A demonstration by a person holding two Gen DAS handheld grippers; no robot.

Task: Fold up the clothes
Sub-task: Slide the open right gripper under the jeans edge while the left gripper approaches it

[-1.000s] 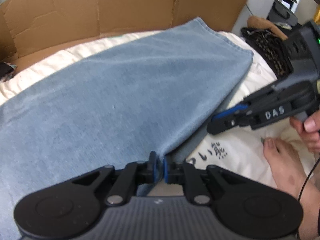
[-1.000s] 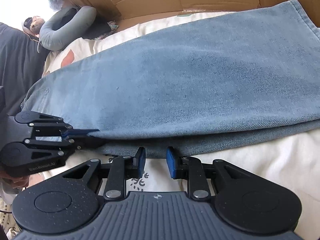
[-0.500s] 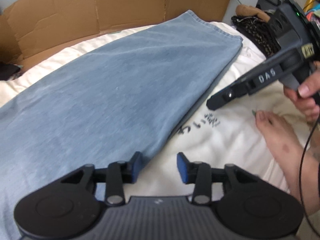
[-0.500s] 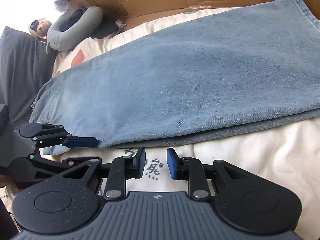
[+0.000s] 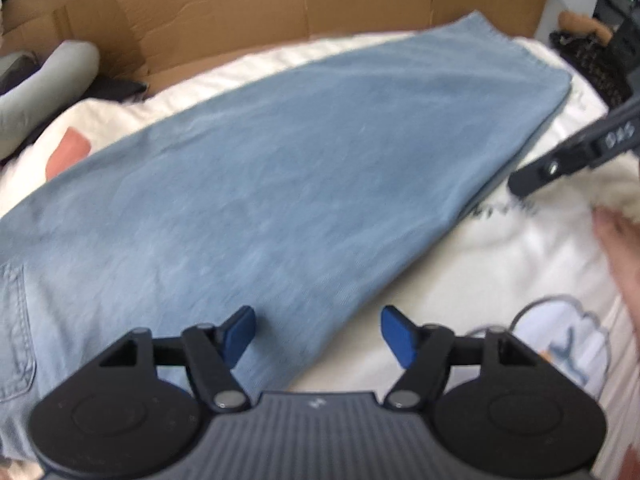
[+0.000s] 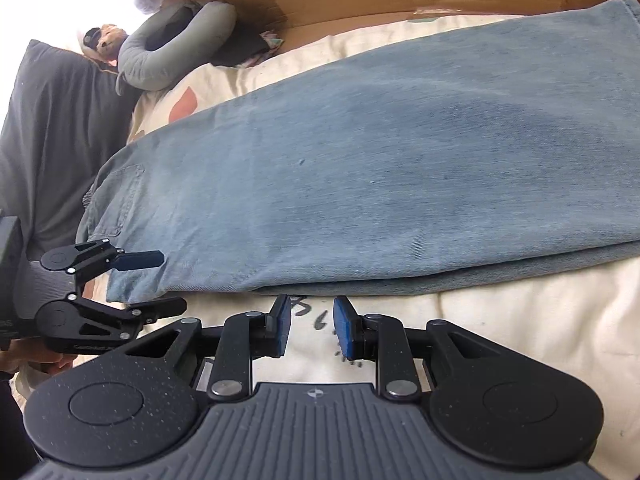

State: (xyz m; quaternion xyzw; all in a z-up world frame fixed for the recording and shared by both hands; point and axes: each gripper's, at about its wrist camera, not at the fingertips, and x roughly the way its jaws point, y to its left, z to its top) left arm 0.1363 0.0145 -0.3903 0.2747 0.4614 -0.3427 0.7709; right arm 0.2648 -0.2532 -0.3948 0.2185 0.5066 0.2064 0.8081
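The jeans [image 5: 288, 184] lay flat on a cream quilt [image 5: 500, 280], folded lengthwise so one leg covered the other. Their long axis ran diagonally in the left wrist view: the hem pointed to the upper right, toward the cardboard [image 5: 280, 4], and the waist end with a back pocket [image 5: 16, 332] pointed to the lower left. In the right wrist view the pocket end sat at the left near a dark pillow [image 6: 52, 140] and a grey neck pillow [image 6: 168, 52], and the legs stretched away to the right.

The left gripper [image 5: 318, 334] hung over the near edge of the jeans, its jaws opening wide; denim lay under them, but the blue pads did not press on it. The right gripper [image 6: 310, 326] hovered just beside the folded edge over the quilt's printed characters, jaws narrowly parted and holding nothing.
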